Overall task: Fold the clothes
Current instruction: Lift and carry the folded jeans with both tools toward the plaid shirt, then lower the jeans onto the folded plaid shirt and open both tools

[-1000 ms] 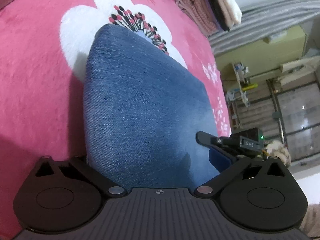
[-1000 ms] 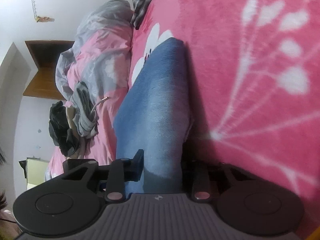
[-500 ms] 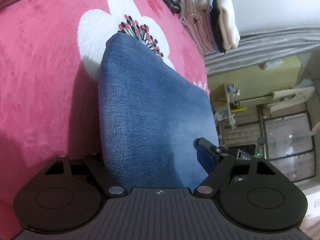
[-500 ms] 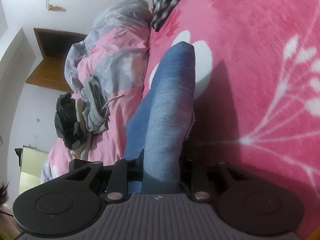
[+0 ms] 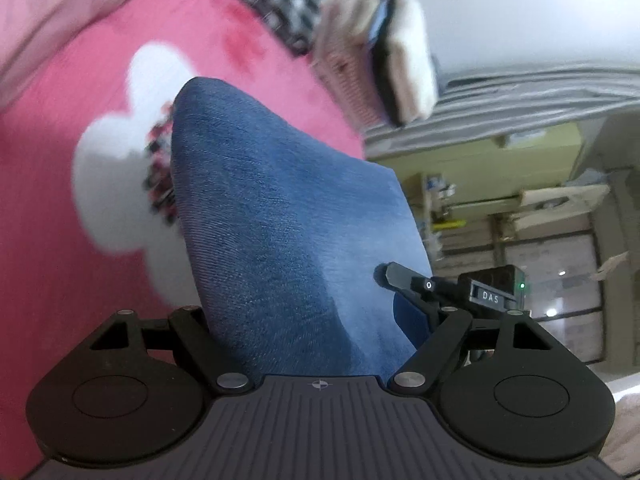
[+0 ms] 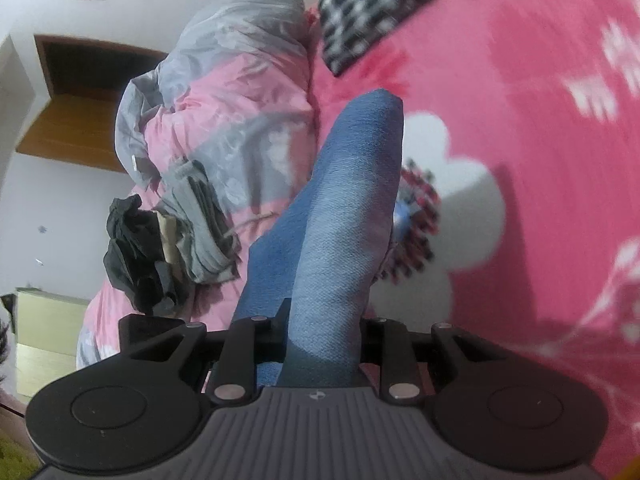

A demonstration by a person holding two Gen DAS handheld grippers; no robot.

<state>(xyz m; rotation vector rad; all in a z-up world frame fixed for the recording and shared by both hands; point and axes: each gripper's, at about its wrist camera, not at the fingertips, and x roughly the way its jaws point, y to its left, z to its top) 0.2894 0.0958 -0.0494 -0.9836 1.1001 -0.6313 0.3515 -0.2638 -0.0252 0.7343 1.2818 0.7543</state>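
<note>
Folded blue jeans (image 5: 288, 220) hang lifted above the pink flowered blanket (image 5: 60, 120). My left gripper (image 5: 312, 320) is shut on their wide near end, its fingers spread far apart around the thick fold. One of my right gripper's fingers (image 5: 396, 274) shows at the jeans' right edge. In the right wrist view the jeans (image 6: 344, 220) stand as a narrow band, and my right gripper (image 6: 324, 324) is shut on that edge. The far end droops toward a white flower print (image 6: 460, 184).
A stack of folded clothes (image 5: 380, 52) and a black-and-white checked garment (image 6: 372, 12) lie at the far end of the bed. A crumpled pink-grey duvet (image 6: 224, 100) with dark clothes (image 6: 148, 248) lies to the left. The bed's edge (image 5: 480, 92) runs along the right.
Both grippers have risen with the jeans, so the blanket sits farther below. The left jaws narrowed onto the fold early on. More of the duvet and the folded stack shows now.
</note>
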